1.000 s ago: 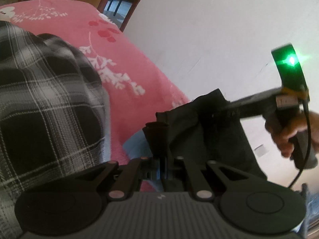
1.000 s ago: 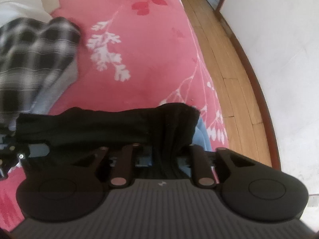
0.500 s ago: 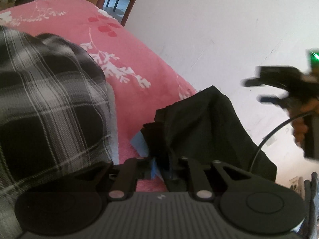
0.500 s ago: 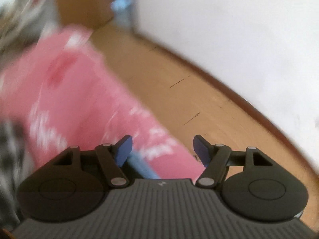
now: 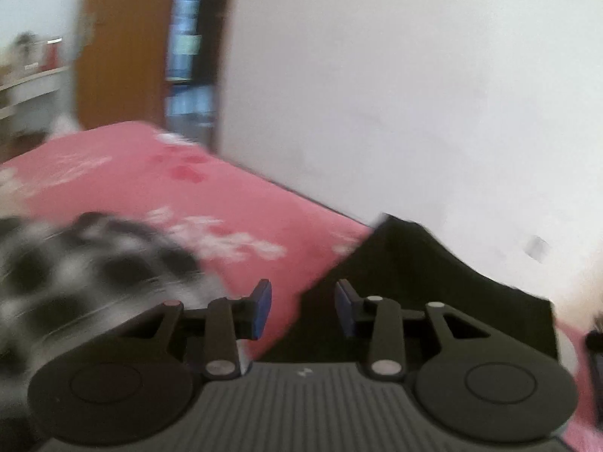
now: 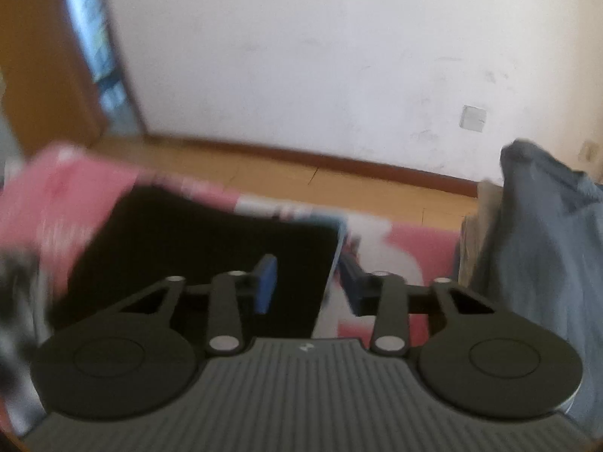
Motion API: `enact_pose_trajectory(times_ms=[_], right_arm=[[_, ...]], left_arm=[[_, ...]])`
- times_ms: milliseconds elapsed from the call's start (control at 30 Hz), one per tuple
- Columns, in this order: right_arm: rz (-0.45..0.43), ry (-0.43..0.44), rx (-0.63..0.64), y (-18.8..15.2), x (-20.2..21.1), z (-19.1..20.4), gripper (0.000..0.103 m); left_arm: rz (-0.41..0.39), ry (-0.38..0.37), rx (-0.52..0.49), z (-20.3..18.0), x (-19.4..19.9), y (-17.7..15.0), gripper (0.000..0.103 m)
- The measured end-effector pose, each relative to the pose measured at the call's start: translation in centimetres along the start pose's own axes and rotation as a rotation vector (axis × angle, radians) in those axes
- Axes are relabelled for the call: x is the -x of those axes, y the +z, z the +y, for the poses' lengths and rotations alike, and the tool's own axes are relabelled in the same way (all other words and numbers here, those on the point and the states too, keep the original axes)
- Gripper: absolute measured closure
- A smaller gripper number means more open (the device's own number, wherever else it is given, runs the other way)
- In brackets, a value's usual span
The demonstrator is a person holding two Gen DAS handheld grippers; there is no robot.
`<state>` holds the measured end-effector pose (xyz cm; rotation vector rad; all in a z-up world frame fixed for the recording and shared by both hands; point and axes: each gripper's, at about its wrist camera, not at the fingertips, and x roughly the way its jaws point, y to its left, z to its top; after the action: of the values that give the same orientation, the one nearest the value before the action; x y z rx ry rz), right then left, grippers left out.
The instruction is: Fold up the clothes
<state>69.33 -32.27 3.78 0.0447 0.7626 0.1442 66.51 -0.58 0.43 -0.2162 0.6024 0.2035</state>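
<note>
The left gripper [image 5: 303,309] and right gripper [image 6: 309,282] both stand with jaws apart, holding nothing. The folded black garment [image 6: 203,248] lies on the pink bedspread [image 5: 226,203] just beyond them; a blurred plaid garment [image 5: 86,260] sits left.

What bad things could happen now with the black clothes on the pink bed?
1. The folded black garment lies close to the edge of the pink bedspread, with wooden floor just beyond, so a nudge might slide it off.
2. Both views are blurry, so the open left claw and open right claw may be moving fast and could snag the fold and undo it.
</note>
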Motion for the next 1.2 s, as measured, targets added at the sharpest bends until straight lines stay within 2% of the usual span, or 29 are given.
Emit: enact_pose_trajectory(times_ms=[100, 167, 267, 367, 433, 500, 600, 767, 1000, 1200], right_arm=[[-0.003, 0.030, 0.109, -2.0, 0.5, 1.7, 0.078], [-0.025, 0.026, 0.166, -2.2, -0.2, 2.4, 0.082], [-0.048, 0.000, 0.169, -0.9, -2.5, 2.2, 0.086], [-0.036, -0.019, 0.047, 1.3, -4.9, 0.5, 0.086], [-0.017, 0.004, -0.112, 2.5, -6.1, -1.5, 0.084], [0.008, 0.034, -0.274, 3.4, -7.3, -3.6, 0.075], [0.063, 0.057, -0.411, 3.7, -9.3, -5.8, 0.071], [0.083, 0.097, -0.467, 2.4, -10.2, -6.8, 0.071], [0.104, 0.151, -0.571, 3.0, -11.6, -8.1, 0.072], [0.087, 0.157, -0.538, 3.2, -11.4, -7.4, 0.092]], left_arm=[[0.068, -0.064, -0.060, -0.8, -2.3, 0.2, 0.066], [0.111, -0.037, -0.112, -1.2, -3.9, -0.1, 0.066], [0.159, 0.005, -0.111, -0.6, -5.1, -0.6, 0.067], [0.181, 0.030, -0.089, 0.0, -5.6, -1.1, 0.067], [0.179, 0.035, -0.084, 0.2, -5.4, -1.5, 0.067], [0.178, 0.040, -0.091, 0.0, -5.5, -1.8, 0.067], [0.179, 0.045, -0.098, -0.1, -5.7, -1.8, 0.066], [0.182, 0.044, -0.100, 0.0, -6.0, -1.9, 0.064], [0.178, 0.045, -0.105, 0.0, -6.0, -2.1, 0.064], [0.174, 0.054, -0.116, -0.2, -6.1, -2.2, 0.063]])
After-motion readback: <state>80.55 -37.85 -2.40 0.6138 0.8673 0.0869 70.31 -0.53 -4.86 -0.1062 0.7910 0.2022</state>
